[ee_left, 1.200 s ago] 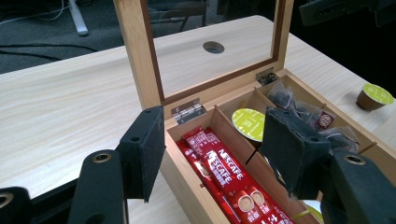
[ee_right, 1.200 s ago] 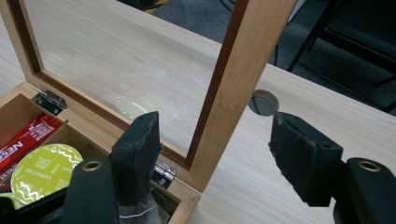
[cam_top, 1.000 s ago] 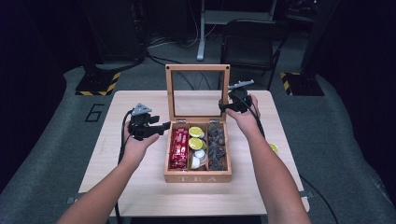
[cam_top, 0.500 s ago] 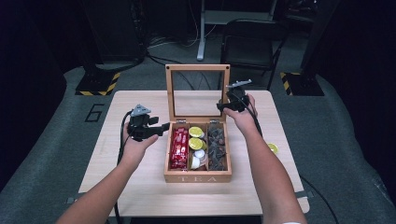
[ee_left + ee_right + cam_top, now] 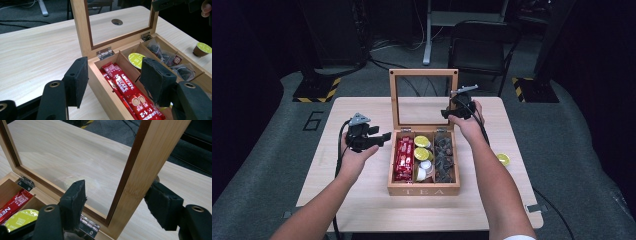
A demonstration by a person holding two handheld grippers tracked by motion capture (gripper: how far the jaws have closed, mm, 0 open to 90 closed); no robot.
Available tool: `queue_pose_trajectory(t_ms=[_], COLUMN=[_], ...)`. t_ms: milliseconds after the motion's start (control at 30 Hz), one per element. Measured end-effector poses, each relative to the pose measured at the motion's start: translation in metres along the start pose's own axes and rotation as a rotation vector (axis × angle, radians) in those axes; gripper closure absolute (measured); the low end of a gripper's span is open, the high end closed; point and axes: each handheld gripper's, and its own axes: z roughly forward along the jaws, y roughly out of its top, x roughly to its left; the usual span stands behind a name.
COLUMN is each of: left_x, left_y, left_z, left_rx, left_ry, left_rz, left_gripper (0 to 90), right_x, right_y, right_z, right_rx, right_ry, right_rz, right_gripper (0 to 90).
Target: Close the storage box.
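A wooden tea box [image 5: 424,190] stands open mid-table, its glass lid [image 5: 424,73] upright. Inside lie red Nescafe sticks [image 5: 125,86], green capsules [image 5: 136,60] and dark tea bags [image 5: 170,58]. My left gripper [image 5: 384,136] hovers at the box's left side, open; in the left gripper view its jaws [image 5: 115,80] straddle the left wall and the sticks without pressing. My right gripper [image 5: 452,111] is at the lid's right edge. In the right gripper view its jaws [image 5: 120,202] stand open around the lid's wooden frame [image 5: 140,170], one pad near the wood, the other apart from it.
A loose green capsule [image 5: 503,159] sits on the table right of the box, also in the left gripper view [image 5: 202,48]. The table has a cable hole [image 5: 117,22] behind the lid. A dark chair [image 5: 477,45] stands beyond the far edge.
The right gripper has edged slightly down and in toward the lid's right frame. The left gripper and the box have not moved.
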Motion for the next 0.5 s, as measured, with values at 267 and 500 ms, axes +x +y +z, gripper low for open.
queue_pose_trajectory(t_ms=[267,500], left_x=[0.0001,0.0018], left_y=[-0.0007,-0.0032], left_z=[0.0006,-0.0003], left_rx=[0.002,0.007], left_ry=[-0.004,-0.002], left_rz=[-0.001,-0.002], left_gripper=[39.4,39.4], right_x=[-0.0015,-0.0031], right_y=[0.0017,0.0019], right_z=[-0.0004,-0.0027], right_rx=[-0.012,-0.013], right_ry=[0.009,0.004], right_rz=[0.018,0.002], right_gripper=[33.0,38.1])
